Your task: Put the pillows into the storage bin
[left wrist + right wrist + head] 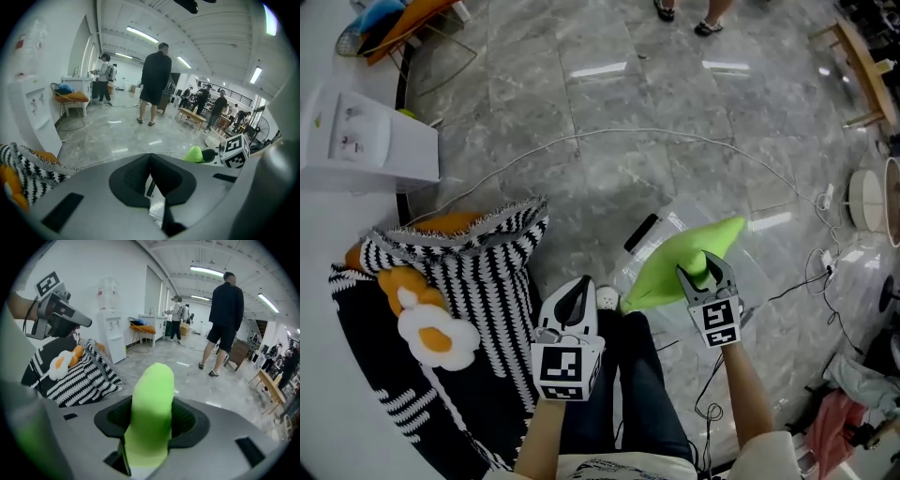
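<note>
The right gripper (703, 270), pointing steeply down, clamps the green pillow (666, 267) just above the clear storage bin (641, 232). The left gripper (579, 287), closed and empty, tilts down left of the bin.

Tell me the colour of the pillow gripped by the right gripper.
Plain bright lime green pillow; it shows best in the right gripper view.

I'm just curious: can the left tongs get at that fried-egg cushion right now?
Probably yes. The left tongs hold nothing, and the fried-egg cushion lies uncovered on the striped pillow beside them, with nothing between, though their jaws look closed.
</note>
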Tool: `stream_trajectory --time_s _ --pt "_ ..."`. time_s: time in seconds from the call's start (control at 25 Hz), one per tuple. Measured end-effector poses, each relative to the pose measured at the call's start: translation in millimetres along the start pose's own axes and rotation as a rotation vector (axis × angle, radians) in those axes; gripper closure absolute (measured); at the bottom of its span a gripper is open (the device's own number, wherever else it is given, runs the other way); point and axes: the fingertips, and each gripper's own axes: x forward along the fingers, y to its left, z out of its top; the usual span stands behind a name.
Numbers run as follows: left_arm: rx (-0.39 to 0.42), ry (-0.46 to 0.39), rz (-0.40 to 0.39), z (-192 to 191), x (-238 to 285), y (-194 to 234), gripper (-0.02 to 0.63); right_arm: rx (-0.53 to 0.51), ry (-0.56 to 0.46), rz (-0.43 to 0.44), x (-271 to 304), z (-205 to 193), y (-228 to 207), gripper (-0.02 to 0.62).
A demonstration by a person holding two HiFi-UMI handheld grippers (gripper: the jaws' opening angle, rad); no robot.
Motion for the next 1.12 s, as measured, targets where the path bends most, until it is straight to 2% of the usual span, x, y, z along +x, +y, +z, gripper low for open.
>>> stream_trajectory --time_s 0.36,0.72,0.84,0.92,1.04,1.12 --pt "-0.031 0.069 0.039 -64.3 48.3 8.1 0.592 -0.064 0.118 0.120 91.9 -92.1 8.5 0.356" --pt "-0.064 0.137 0.040 -139.7 90.5 -1.6 0.592 -0.108 0.217 0.159 183.2 -186.9 17.9 0.347" --pt "-0.114 0.108 0.059 -156.4 102.0 -5.6 0.592 -0.105 0.268 0.161 209.2 -220.0 18.5 0.345" --pt "-0.138 0.108 0.069 -167.6 107.4 -5.2 0.592 -0.094 0.296 0.158 223.1 -236.2 16.4 0.341" --pt "-0.115 0.179 0.059 -188.8 106.4 -4.6 0.592 -0.097 0.323 0.162 237.2 -253.5 17.3 0.339" --pt "-0.138 0.174 0.073 -193.3 106.8 -2.9 0.592 -0.106 0.333 0.169 242.4 -261.4 21.4 0.337"
